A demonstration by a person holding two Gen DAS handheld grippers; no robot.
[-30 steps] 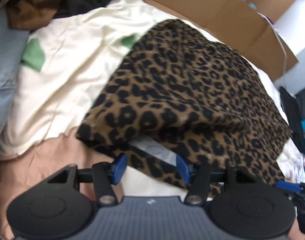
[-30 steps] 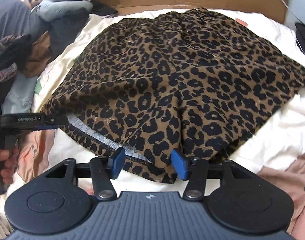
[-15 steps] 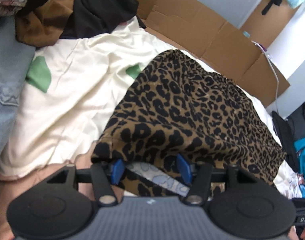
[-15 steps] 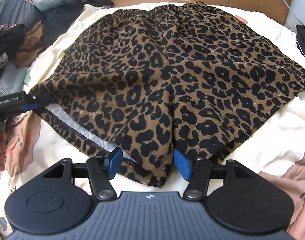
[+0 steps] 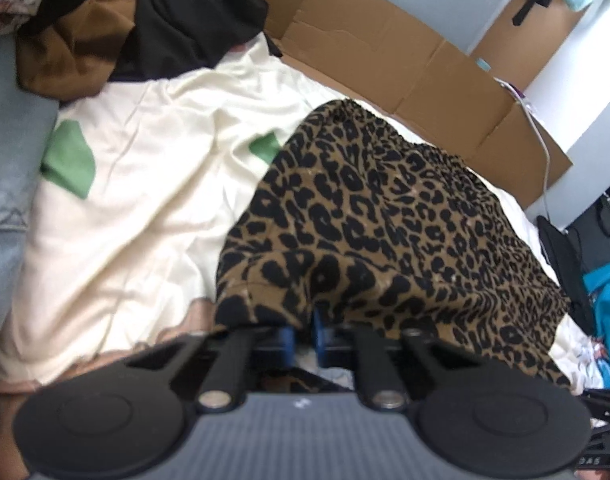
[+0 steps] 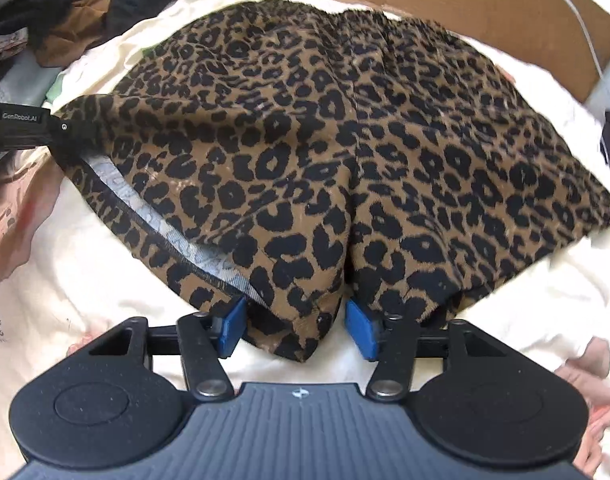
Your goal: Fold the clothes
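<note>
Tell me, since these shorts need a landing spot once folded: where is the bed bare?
Free: cream sheet between the leopard shorts and the denim, and the strip between the shorts and the right gripper. Crowded: clothes pile at far left; cardboard walls the far edge.

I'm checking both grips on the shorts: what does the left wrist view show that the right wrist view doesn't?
Left wrist only: the left tool shut on the hem of the brown leopard-print shorts, and green patches on the cream sheet.

Right wrist only: the right tool open around the hem at the crotch, and the pale inner lining.

Both: shorts, sheet, brown cardboard.
</note>
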